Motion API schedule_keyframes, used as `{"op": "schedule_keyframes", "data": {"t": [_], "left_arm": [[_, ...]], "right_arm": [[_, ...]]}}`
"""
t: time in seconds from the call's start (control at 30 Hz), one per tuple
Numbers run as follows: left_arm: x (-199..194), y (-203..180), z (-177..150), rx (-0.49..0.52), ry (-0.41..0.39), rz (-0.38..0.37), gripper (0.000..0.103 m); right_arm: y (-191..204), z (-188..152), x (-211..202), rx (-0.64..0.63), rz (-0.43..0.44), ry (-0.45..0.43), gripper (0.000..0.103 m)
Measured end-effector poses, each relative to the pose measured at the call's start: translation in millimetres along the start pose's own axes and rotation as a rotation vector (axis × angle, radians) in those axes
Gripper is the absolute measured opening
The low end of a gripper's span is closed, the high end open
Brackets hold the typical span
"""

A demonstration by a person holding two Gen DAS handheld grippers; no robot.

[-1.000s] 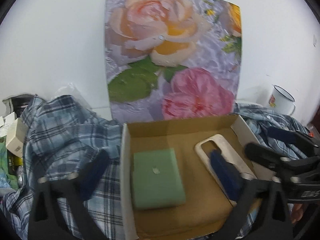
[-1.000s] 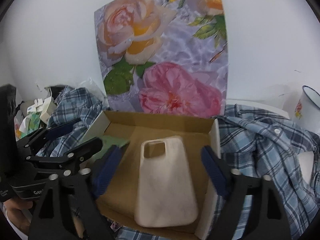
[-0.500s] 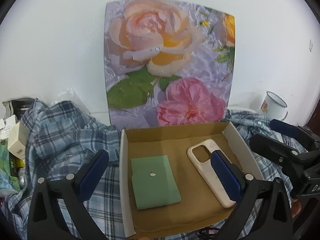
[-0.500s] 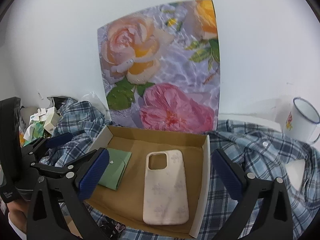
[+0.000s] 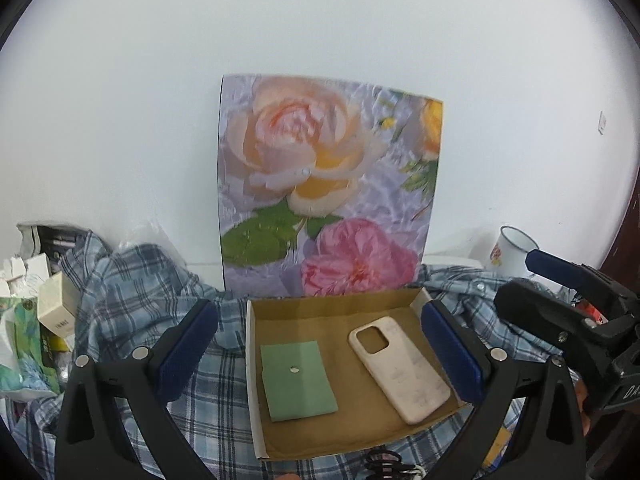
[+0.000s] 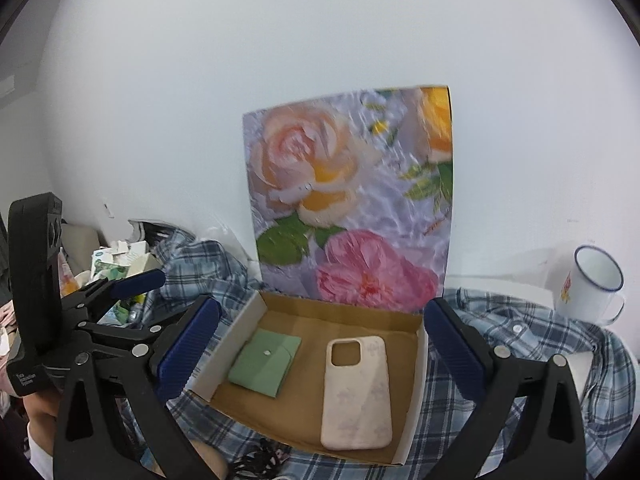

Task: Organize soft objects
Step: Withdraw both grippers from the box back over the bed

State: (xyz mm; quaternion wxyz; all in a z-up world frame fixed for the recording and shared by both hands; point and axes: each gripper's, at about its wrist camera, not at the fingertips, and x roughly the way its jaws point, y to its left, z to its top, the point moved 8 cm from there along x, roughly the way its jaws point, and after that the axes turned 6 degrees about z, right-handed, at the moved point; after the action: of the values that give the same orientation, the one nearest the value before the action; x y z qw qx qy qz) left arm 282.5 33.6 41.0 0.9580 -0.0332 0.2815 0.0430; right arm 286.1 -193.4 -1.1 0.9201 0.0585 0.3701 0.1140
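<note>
nearest, the left gripper (image 5: 320,354) stands wide open and holds nothing, its blue pads spread to either side of the box (image 5: 253,364). likewise the right gripper (image 6: 322,346) is spread wide and empty, and it also shows at the right edge of the left wrist view. both have pulled back and up since a second ago: the box looks smaller and lower in each view, and the right pads that flanked the case now sit outside the box walls.

inside the box, on its brown floor, lie the two soft things. the case (image 5: 398,368) rests flat in the right half, its long axis running from the near right toward the far left in the left wrist view, camera cutout at the far end. the pouch (image 5: 297,380) lies flat in the left half, apart from the case, flap and snap facing up. neither has shifted in the box.

under and around the box spreads a plaid shirt (image 5: 140,292). behind it a rose picture (image 5: 320,200) leans upright against the wall. farther right a mug (image 6: 592,284) stands on the tabletop.
</note>
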Motion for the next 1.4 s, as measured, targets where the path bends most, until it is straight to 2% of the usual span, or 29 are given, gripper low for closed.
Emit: {"op": "schedule_keyframes", "data": {"t": [0.13,0.3,0.73,1.0,1.4], "left_arm": [[-18,-4,10,0.01,-0.035,0.001,0.103],[-35,-4,17,0.038,-0.092,0.056,0.103],[-60,-11,25,0.02,-0.094,-0.011,0.103],[-90,-18,18,0.02,-0.099,-0.035,0.103],[-138,-22,-10,0.053,-0.138,-0.025,0.103]], "right_arm": [[9,6,-11,-0.016,0.012,-0.023,0.102],[18,14,-25,-0.034,0.014,-0.045,0.102],[30,30,-59,-0.079,0.014,-0.095,0.102],[39,21,-94,-0.132,0.006,-0.085,0.102],[54,-10,-138,-0.161,0.027,-0.103,0.103]]}}
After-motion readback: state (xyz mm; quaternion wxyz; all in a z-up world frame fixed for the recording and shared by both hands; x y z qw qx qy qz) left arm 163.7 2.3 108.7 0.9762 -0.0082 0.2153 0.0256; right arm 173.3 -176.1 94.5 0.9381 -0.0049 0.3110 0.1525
